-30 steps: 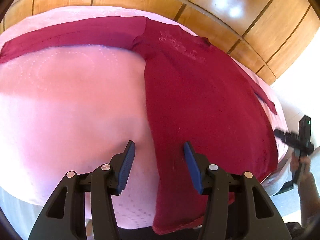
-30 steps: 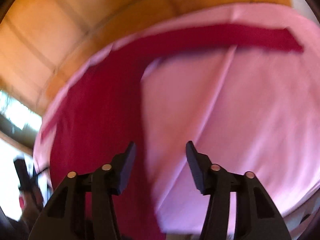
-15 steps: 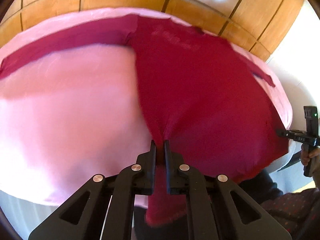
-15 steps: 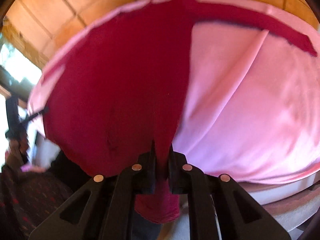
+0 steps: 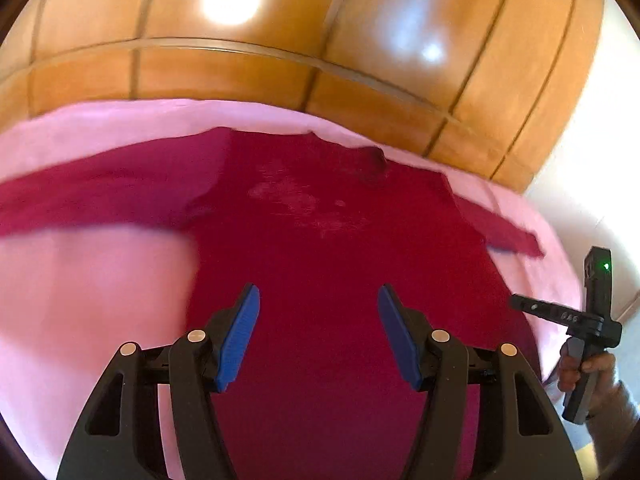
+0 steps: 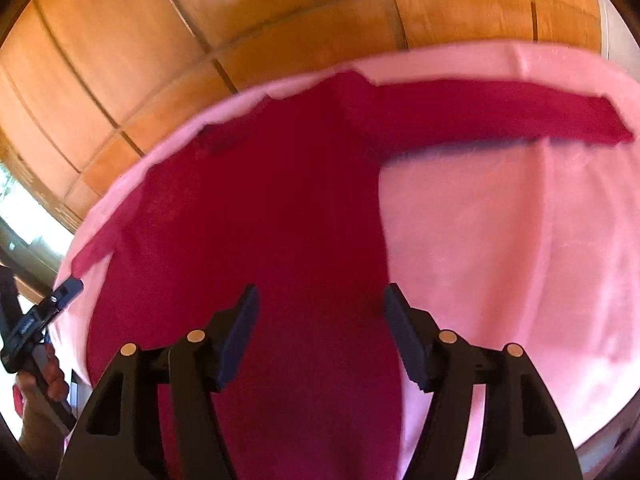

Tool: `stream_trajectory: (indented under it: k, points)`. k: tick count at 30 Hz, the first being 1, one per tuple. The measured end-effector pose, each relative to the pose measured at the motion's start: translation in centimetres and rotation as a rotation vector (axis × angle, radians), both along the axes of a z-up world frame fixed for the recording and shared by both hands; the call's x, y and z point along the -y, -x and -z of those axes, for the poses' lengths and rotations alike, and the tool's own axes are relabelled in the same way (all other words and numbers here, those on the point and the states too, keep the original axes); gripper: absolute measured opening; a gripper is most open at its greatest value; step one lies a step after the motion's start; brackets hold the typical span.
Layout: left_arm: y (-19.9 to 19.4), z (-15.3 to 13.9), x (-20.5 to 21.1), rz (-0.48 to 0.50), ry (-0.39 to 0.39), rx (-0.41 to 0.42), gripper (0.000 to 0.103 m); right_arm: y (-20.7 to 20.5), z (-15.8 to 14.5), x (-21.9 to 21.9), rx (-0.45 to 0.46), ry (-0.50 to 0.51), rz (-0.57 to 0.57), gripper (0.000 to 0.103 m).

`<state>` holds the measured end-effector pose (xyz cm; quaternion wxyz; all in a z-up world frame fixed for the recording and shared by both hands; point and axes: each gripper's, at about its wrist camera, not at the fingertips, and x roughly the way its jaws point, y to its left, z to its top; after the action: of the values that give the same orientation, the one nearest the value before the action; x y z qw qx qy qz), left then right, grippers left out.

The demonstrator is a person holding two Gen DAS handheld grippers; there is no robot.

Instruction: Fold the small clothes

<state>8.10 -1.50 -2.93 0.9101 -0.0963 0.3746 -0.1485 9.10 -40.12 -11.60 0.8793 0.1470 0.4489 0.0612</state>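
Shirt [image 5: 340, 264], a dark red long-sleeved one, lies flat, front up, on the pink cover [image 5: 92, 288], collar toward the wooden panel [image 5: 240, 68] and hem toward the person. Its long axis runs from hem to collar; the sleeves stretch straight out to either side of the body.

Left gripper [image 5: 319, 330] hangs over the lower body of the shirt near its left edge, jaws apart after just opening, with nothing between the blue pads. Right gripper [image 6: 322, 332] hangs over the lower body by the shirt's right edge, jaws likewise just opened and empty.

Both grippers sit at the hem end, so each sleeve lies ahead and outward of its own gripper. The left sleeve [image 5: 100, 196] is nearer the left gripper, the right sleeve [image 6: 500, 116] nearer the right; the next fold likely starts with a reach toward one of those.
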Motion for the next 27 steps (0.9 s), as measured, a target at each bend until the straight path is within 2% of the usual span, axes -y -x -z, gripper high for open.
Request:
stream_trajectory:
  k: [2,5,6,8,10,13,16,20,21,22,23,26,27]
  points:
    - [-2.1,1.6,1.6,-0.001,-0.045,-0.044,0.06,0.2,0.2,0.4,0.016,-0.019,-0.017,0.062]
    - [-2.1,4.0,1.2,-0.012,-0.063,-0.101,0.06,0.9,-0.5,3.1,0.043,-0.074,0.015,0.062]
    - [-2.4,5.0,0.9,-0.027,-0.063,-0.118,0.06,0.9,-0.8,5.3,0.056,-0.084,0.075,0.063]
    - [-2.3,5.7,0.7,-0.032,-0.055,-0.101,0.061,0.3,-1.0,10.0,0.07,-0.144,0.202,0.062]
    - [-1.8,5.7,1.1,-0.014,-0.062,-0.082,0.071,-0.7,-0.7,15.7,0.087,-0.227,0.366,0.06]
    - [-1.5,5.9,2.2,-0.001,-0.117,-0.06,0.077,-2.2,0.4,22.8,0.101,-0.359,0.595,0.053]
    - [-1.7,5.8,2.5,0.004,-0.129,-0.058,0.079,-4.2,1.5,27.8,0.101,-0.397,0.773,0.051]
    - [-1.8,5.8,2.3,0.007,-0.114,-0.062,0.079,-7.2,1.5,30.9,0.092,-0.321,0.848,0.048]
    - [-1.9,5.8,2.4,0.009,-0.116,-0.062,0.08,-7.6,1.5,31.9,0.077,-0.302,0.864,0.043]
    - [-2.0,5.8,2.5,0.012,-0.119,-0.063,0.081,-7.3,1.6,32.8,0.051,-0.273,0.876,0.021]
    - [-2.1,5.9,2.6,0.014,-0.123,-0.063,0.081,-7.6,1.7,33.1,0.027,-0.235,0.877,0.005]
    - [-2.1,5.9,2.6,0.015,-0.126,-0.064,0.082,-7.4,0.7,33.2,0.025,-0.085,0.853,0.005]
    - [-2.1,5.9,2.6,0.015,-0.124,-0.064,0.082,-7.2,0.5,33.1,0.025,-0.066,0.859,0.005]
